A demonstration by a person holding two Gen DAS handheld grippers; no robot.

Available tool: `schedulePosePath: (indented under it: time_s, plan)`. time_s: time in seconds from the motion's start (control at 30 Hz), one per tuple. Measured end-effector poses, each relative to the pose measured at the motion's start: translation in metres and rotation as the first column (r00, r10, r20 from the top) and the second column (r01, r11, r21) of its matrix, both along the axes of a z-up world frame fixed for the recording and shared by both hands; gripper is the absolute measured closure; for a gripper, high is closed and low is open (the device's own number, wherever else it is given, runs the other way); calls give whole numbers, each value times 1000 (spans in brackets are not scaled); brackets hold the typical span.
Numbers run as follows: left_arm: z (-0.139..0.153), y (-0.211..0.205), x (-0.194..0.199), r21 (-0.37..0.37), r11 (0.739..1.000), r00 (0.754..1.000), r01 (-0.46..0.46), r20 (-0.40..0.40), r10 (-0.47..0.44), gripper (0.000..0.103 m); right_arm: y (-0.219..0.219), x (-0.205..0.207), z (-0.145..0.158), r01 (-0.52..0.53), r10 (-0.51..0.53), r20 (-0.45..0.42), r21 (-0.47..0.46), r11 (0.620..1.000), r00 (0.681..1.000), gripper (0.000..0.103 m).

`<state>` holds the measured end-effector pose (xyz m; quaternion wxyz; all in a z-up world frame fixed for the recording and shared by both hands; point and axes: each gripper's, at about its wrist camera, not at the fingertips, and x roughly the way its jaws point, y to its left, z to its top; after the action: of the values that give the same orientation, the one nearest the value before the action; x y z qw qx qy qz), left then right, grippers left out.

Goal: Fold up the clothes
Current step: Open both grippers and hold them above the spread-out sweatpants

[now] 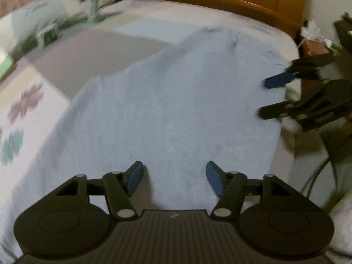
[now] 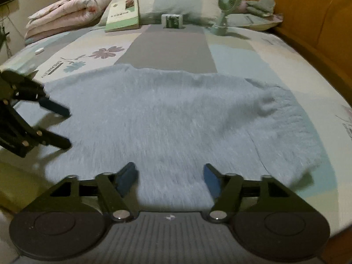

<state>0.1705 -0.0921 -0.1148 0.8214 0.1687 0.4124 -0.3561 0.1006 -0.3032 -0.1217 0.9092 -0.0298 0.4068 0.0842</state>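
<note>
Nearest my left-wrist camera, the left gripper [image 1: 173,179] hangs with its blue pads spread and nothing pinched, just over the near edge of the pale blue garment [image 1: 171,110]. I see the right gripper [image 2: 170,180] spread wide too, empty, above that cloth, which lies flat on the patchwork bedsheet [image 2: 167,50]. Beyond it sit a green fan [image 2: 226,11], a book [image 2: 124,13] and a folded pink quilt [image 2: 66,11] by the pillows.
</note>
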Motion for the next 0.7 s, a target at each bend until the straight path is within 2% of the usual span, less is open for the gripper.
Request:
schedulePosePath:
  time_s: [0.13,0.27,0.37,0.53,0.7]
  plan:
    - [8,-1,0,19,1000,1000,7,12,-7,34,-2,-8,9,15,-15,-5,-16,1000,1000,24]
    - [29,-15,21,-23,1000,999,-2,54,3,34,0,2,21,30,-31,48,13,999,998,23]
    - [39,-31,42,-61,998,995,-10,95,16,33,1,18,14,63,-64,53,14,998,997,22]
    - [19,-66,81,-122,993,999,-6,35,10,33,-7,23,-3,135,-136,18,45,990,991,21]
    - [-12,-78,117,-123,984,991,-132,14,135,34,-11,18,0,165,-167,31,67,984,985,20]
